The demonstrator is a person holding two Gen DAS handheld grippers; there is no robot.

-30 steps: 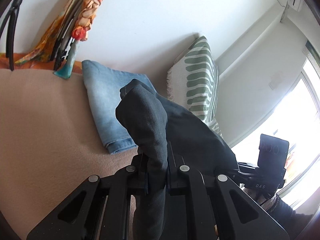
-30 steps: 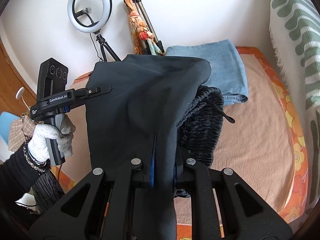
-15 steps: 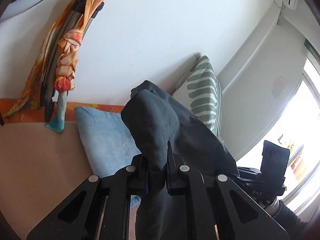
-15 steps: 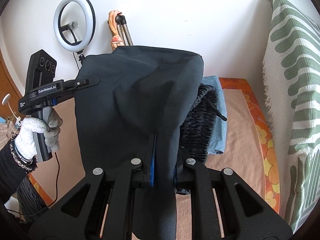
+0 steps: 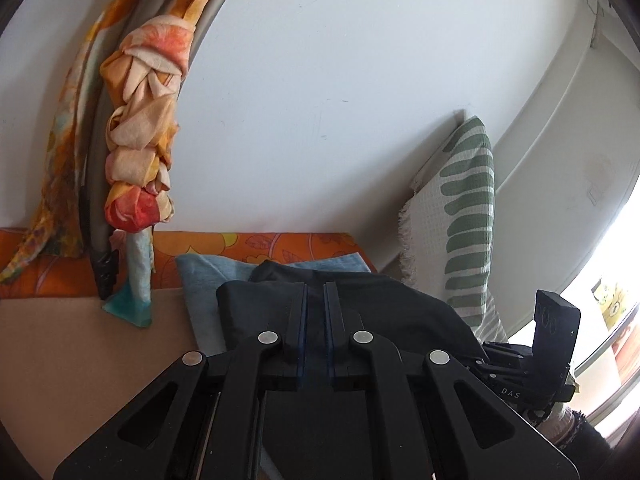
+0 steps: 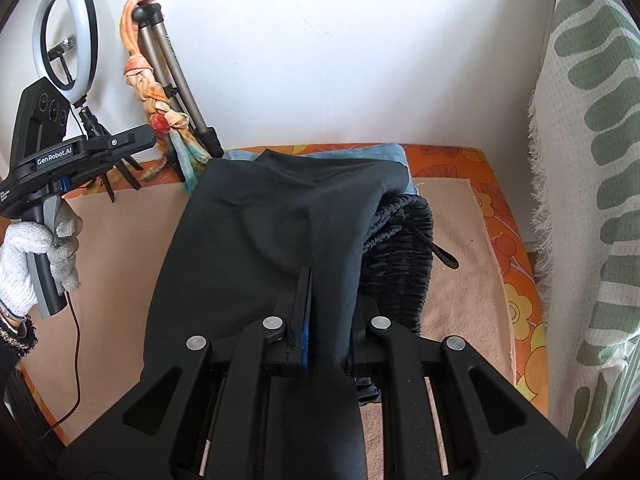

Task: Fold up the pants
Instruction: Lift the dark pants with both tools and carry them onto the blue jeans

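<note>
The folded black pants (image 6: 272, 232) lie on the beige blanket, their far end resting over folded blue jeans (image 6: 384, 152); the gathered waistband (image 6: 400, 236) shows at the right. My right gripper (image 6: 326, 280) is shut on the near edge of the black pants. In the left wrist view the black pants (image 5: 400, 308) lie just beyond my left gripper (image 5: 316, 292), whose jaws stand slightly apart with nothing between them. The left gripper also shows in the right wrist view (image 6: 136, 140), off the left side of the pants.
A tripod wrapped in an orange scarf (image 5: 136, 152) leans on the wall at the left. A ring light (image 6: 66, 36) stands behind it. A green-striped pillow (image 6: 592, 160) lines the right. The beige blanket (image 6: 116, 240) covers an orange flowered sheet (image 6: 500, 208).
Both grippers came down and laid the black pants over the jeans. My left gripper let go of the fabric and now stands open beside it.
</note>
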